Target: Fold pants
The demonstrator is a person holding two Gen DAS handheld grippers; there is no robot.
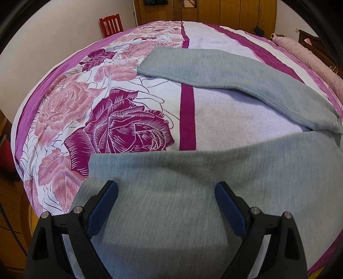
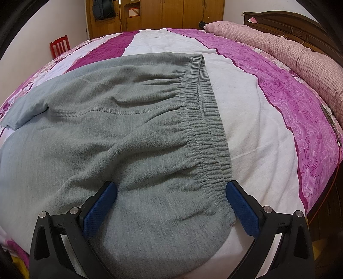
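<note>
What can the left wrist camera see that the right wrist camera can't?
Only the left wrist view shows the two pant legs spread apart and the big purple rose. Only the right wrist view shows the stretchy waistband and the pink bolster. Both show the grey pants, the red chair and an open claw.

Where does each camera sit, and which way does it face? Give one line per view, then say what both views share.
Left wrist: sits on the left gripper, looking forward over the near pant leg across the bed toward a red chair; only the gripper's open jaws show.
Right wrist: sits on the right gripper, looking over the waistband toward the pillow; only its open jaws show.
Shared: the grey pants, the bed, the red chair and the wooden wardrobe.
</note>
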